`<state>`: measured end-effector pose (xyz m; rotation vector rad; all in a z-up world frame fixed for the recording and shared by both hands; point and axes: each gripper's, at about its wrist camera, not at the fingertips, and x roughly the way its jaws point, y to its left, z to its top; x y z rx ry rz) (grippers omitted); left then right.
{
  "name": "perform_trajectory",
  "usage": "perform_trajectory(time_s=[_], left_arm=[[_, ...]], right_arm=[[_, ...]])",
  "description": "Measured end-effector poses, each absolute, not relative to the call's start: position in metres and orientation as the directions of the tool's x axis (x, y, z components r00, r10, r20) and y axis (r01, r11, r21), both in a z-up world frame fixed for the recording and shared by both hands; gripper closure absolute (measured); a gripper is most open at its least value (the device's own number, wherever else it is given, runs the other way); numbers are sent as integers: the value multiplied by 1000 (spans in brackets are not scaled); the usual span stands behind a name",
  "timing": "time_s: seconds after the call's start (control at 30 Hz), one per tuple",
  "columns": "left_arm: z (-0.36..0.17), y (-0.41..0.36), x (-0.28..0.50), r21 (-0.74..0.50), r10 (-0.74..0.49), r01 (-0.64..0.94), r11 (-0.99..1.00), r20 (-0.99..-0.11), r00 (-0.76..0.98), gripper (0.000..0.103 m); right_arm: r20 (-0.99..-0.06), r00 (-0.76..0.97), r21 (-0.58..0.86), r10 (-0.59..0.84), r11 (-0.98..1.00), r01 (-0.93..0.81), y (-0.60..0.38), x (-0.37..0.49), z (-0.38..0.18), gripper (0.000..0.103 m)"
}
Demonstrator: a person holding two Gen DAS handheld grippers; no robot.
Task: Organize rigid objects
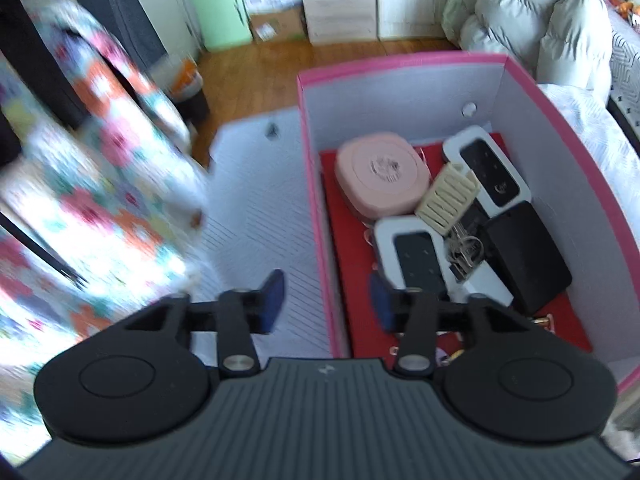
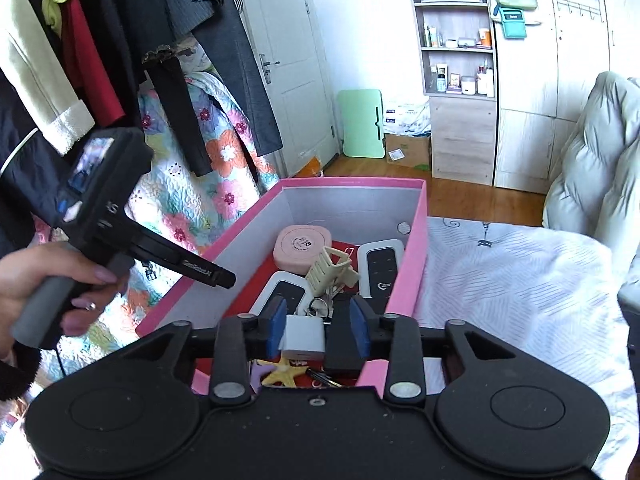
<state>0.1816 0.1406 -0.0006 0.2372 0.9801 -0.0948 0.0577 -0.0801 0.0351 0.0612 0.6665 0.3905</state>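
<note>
Both grippers stood spread and pinched nothing — the left gripper (image 1: 326,300) straddled the near wall of the pink cardboard box (image 1: 316,184), the right gripper (image 2: 318,330) hung over a small white plastic charger block (image 2: 305,336) lying loose between its blue pads (image 2: 276,326), inside that box

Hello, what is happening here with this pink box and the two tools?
A person is tidying small hard things into a pink box on a bed. Inside lie a pink case, a cream hair clip, two white and black devices, keys and a black wallet. Both grippers are open and hold nothing. The left gripper hangs over the box's wall. The right gripper is above the near end, with a small white charger between its fingers, not pressed.
</note>
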Motion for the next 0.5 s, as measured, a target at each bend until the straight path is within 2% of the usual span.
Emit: perform_trajectory(time_s=[0.17,0.23,0.3,0.33,0.4,0.5], left_arm=[[32,131,149,246,100,132,960,-744,661,26],[42,128,133,231,86,123,965,-724,684,16],[48,125,117,198,65,113,974,-715,696,14],[51,123,110,180,55,107,978,-715,697,12],[54,120,96,137,33,91,986,-706,708,7],[57,117,79,81,15,58,995,-697,717,1]], right_arm=[[-571,743,145,349,934,-327,-83,48,43,47],[-544,753,152,371,926,-346,-86,43,45,33],[-517,764,176,386,921,-347,-93,38,47,26],[-510,769,191,386,922,-336,-98,36,47,18],[-498,785,209,368,930,-303,-106,33,48,10],[-493,820,179,290,956,-231,-114,24,52,5]])
